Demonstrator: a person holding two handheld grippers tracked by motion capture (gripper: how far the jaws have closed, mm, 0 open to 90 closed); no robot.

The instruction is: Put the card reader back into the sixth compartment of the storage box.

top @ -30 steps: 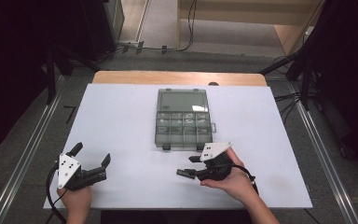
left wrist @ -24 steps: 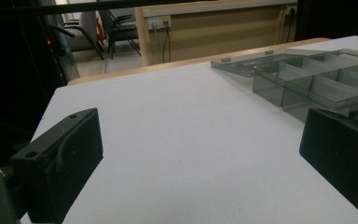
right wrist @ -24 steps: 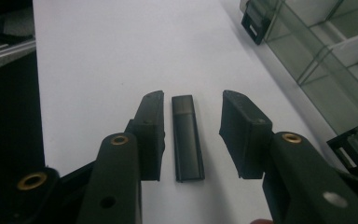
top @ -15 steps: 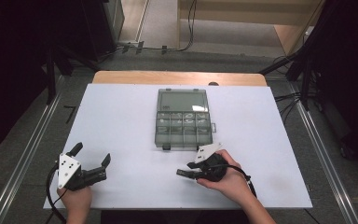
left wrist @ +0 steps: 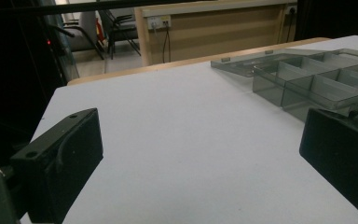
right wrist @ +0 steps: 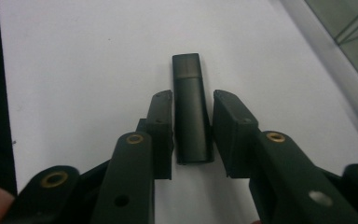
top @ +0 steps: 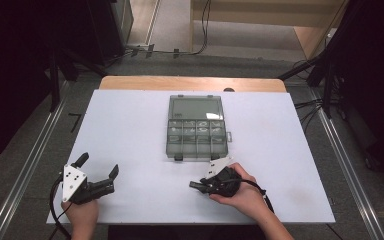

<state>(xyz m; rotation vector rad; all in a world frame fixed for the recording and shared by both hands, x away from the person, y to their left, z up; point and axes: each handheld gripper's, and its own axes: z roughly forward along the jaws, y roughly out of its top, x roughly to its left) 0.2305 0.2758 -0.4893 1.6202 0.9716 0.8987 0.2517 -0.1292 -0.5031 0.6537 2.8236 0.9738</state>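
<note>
Looking down from the high view, a white table top (top: 130, 130) rests on a wooden board amid dark surroundings, with metal rails on the floor at either side. A grey compartment box (top: 197, 127) with its lid open lies at the table's middle. Near and left of the box, the left gripper (top: 100, 175) sits in a hand with jaws spread wide. Just in front of the box, the right gripper (top: 196, 186) points left; since a second ago its hand has rolled, tipping the grey plate lower.

From the left gripper view, the wide-apart jaws frame bare white table, the box (left wrist: 317, 77) to the right, and behind it a wooden counter (left wrist: 214, 28) and chairs (left wrist: 116, 23).

From the right gripper view, a small black stick (right wrist: 192, 109), not discernible from above, lies flat between the jaws, which stand narrowly apart at its sides; whether they touch it I cannot tell. The box's edge (right wrist: 349, 28) lies at upper right.
</note>
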